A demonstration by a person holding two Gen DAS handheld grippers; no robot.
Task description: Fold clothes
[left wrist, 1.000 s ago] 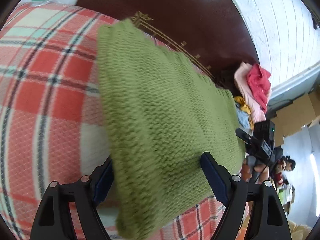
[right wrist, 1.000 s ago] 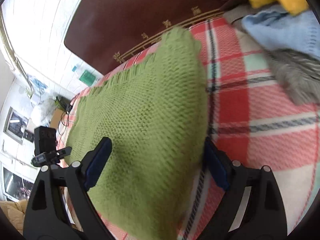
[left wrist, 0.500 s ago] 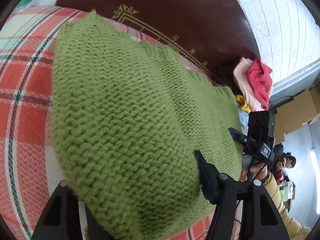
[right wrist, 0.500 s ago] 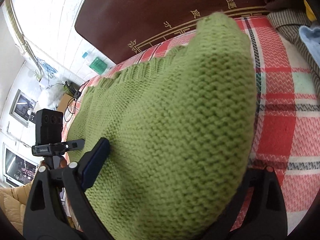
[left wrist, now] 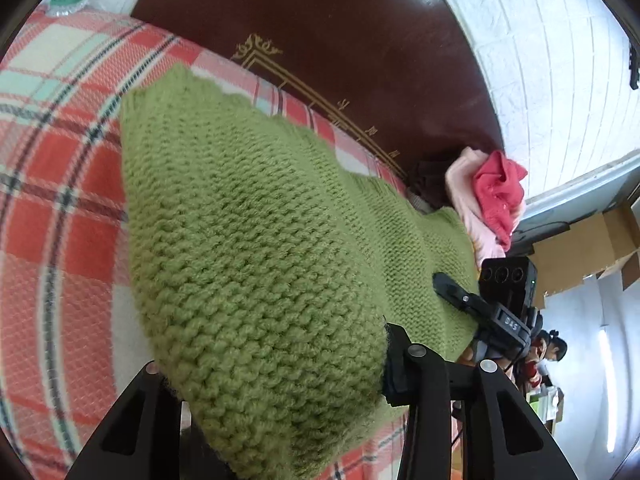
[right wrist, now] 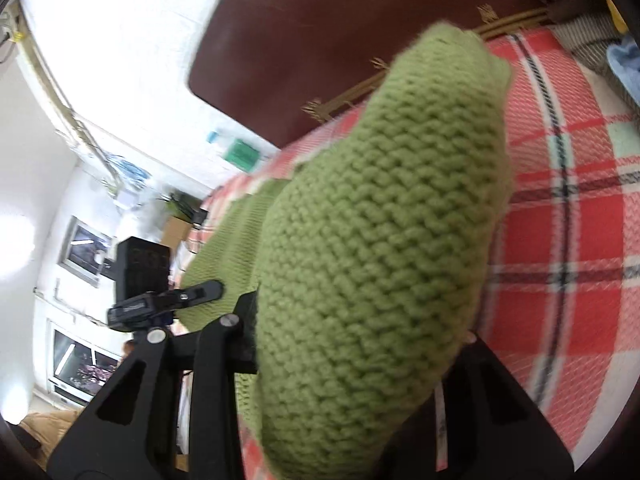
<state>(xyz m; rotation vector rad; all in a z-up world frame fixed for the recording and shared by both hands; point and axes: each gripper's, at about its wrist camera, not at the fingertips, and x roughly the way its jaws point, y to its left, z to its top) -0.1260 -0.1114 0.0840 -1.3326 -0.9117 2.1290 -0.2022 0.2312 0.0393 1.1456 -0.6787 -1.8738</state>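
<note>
A green knitted sweater [left wrist: 256, 240] lies on a red plaid bed cover [left wrist: 60, 184]. My left gripper [left wrist: 276, 376] is shut on the sweater's near edge, and the knit bulges up between the fingers and hides the pads. My right gripper [right wrist: 356, 356] is shut on the sweater [right wrist: 384, 232] at its other near corner and lifts it, so the cloth fills the view. The right gripper shows in the left wrist view [left wrist: 480, 308], and the left gripper shows in the right wrist view [right wrist: 168, 300].
A dark wooden headboard [left wrist: 340, 52] with gold trim stands behind the bed. A pile of pink and red clothes [left wrist: 492, 196] lies at the bed's far right. Grey and blue garments [right wrist: 612, 52] lie at the right. A white brick wall [left wrist: 560, 60] is behind.
Both grippers went from open around the flat sweater edge to shut on it. They lifted the near edge, which now bulges up towards the cameras.
</note>
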